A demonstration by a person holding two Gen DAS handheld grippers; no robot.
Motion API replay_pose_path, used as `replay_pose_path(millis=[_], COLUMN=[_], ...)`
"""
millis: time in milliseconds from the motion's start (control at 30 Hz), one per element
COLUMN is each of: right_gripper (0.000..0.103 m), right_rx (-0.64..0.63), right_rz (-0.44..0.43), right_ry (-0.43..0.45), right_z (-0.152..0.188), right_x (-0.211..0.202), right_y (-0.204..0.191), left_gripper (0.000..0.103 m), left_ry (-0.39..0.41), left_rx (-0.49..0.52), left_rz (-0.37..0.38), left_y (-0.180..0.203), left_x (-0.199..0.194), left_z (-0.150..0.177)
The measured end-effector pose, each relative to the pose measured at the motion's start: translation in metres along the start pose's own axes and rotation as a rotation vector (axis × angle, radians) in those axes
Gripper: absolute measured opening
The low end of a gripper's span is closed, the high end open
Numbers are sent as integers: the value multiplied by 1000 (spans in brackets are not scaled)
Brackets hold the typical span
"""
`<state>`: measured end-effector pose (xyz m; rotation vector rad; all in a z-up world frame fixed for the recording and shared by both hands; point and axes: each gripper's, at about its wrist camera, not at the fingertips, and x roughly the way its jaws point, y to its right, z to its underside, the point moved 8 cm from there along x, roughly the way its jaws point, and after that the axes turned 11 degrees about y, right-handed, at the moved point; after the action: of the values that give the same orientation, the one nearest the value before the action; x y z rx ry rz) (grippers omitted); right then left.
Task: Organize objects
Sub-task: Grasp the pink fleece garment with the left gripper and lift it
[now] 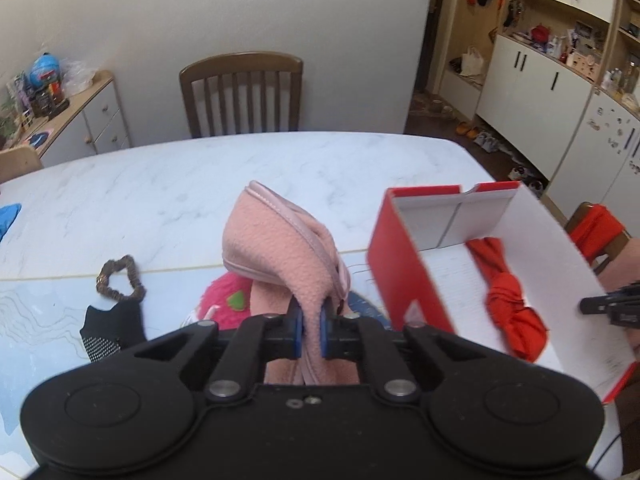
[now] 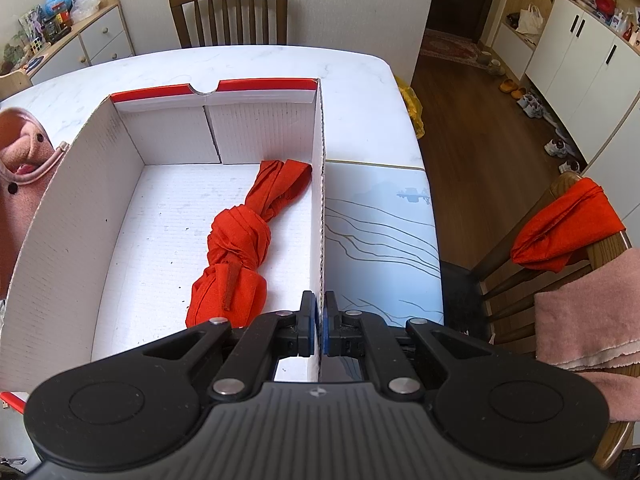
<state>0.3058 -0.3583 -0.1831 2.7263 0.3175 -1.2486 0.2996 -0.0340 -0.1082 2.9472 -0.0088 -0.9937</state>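
Note:
My left gripper [image 1: 311, 330] is shut on a pink fleece garment [image 1: 276, 248] and holds it above the table, left of a red and white cardboard box [image 1: 404, 276]. The garment also shows at the left edge of the right wrist view [image 2: 20, 168], outside the box's left wall. My right gripper [image 2: 319, 328] is shut on the box's right wall [image 2: 321, 200]. A knotted red cloth [image 2: 240, 248] lies inside the box, near that wall; it shows in the left wrist view too [image 1: 508, 300].
On the marble table [image 1: 160, 184] lie a brown scrunchie [image 1: 120, 278], a black sock [image 1: 108, 332], a pink fluffy item [image 1: 226, 300] and something blue at the left edge [image 1: 8, 216]. A chair [image 1: 240, 92] stands behind the table. Another chair [image 2: 560, 232] with red cloth is at the right.

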Motion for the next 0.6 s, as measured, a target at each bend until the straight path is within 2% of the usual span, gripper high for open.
replay_pose_path(millis=[267,600], right_gripper=[3,3], right_rx=[-8,-9], right_rz=[-9,-10], right_ry=[3,5], right_z=[0,0], right_x=[0,1], right_y=[0,-1], left_gripper=[5,5], left_ry=[30,150], left_rx=[26,95], left_rz=[35,87], left_y=[22,62], left_x=[-24,-66], left_z=[-30,-92])
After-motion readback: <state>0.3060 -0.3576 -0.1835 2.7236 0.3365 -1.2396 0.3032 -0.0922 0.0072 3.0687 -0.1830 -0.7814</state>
